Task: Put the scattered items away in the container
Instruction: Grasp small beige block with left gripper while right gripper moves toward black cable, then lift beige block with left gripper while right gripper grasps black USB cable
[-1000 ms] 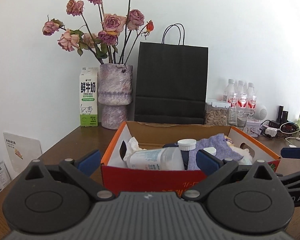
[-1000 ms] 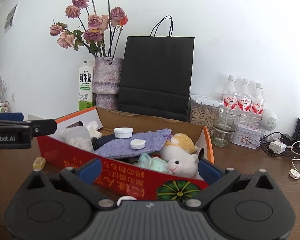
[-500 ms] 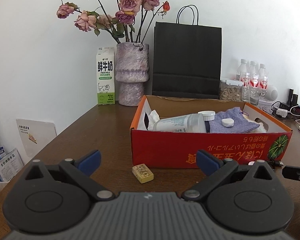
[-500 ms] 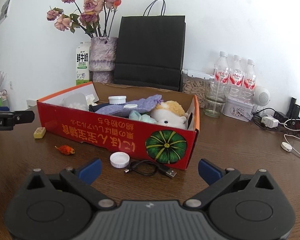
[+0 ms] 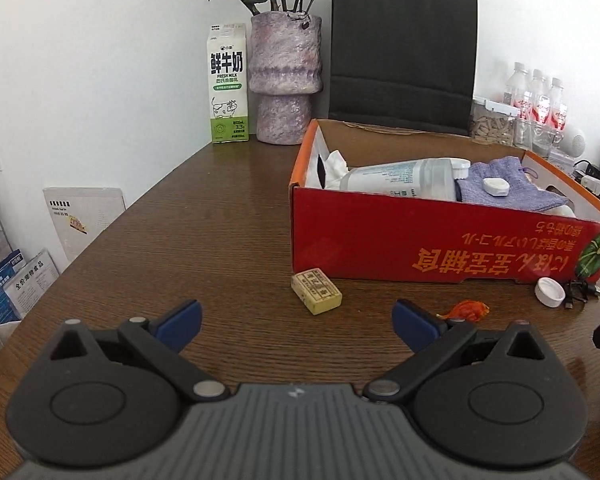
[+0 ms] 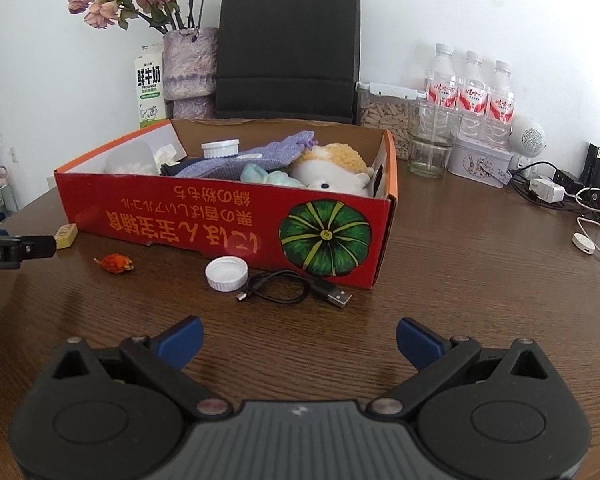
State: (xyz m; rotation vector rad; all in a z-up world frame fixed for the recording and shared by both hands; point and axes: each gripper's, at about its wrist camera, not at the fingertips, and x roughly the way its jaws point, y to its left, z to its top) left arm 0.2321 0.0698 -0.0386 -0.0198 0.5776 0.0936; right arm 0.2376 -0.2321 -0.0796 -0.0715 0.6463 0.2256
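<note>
1. Over the near edge of the brown wooden counter (image 5: 204,216), seen from the left wrist, the left gripper (image 5: 296,322) hovers with its blue fingers spread wide and nothing between them
2. Just ahead of it a small yellowish block (image 5: 317,291) lies flat on the counter, close to the front wall of the red cardboard box (image 5: 420,240) but apart from it
3. Near the right-hand finger a crumpled orange wrapper (image 5: 466,310) lies on the wood; farther right are a white cap (image 5: 549,291) and the end of a black USB cable (image 5: 582,291), both just beside the box's front corner
4. Inside the box a clear plastic bottle (image 5: 404,179) lies on its side next to a purple cloth (image 5: 508,192), with a small white piece on the cloth
5. Behind the box stand a milk carton (image 5: 227,84), a stone-look vase (image 5: 285,76) and a black paper bag (image 5: 402,52)
6. From the right wrist, the right gripper (image 6: 300,342) is likewise wide open and empty, held low over the counter (image 6: 480,280) in front of the box (image 6: 228,220)
7. The cable (image 6: 288,290) is coiled directly ahead, with the cap (image 6: 226,274) touching or nearly touching its left end; the wrapper (image 6: 115,263) and block (image 6: 66,235) lie farther left
8. A plush toy (image 6: 332,170) sits in the box's right end
9. Part of the left gripper (image 6: 8,246) juts in at the left edge, beside the block
</note>
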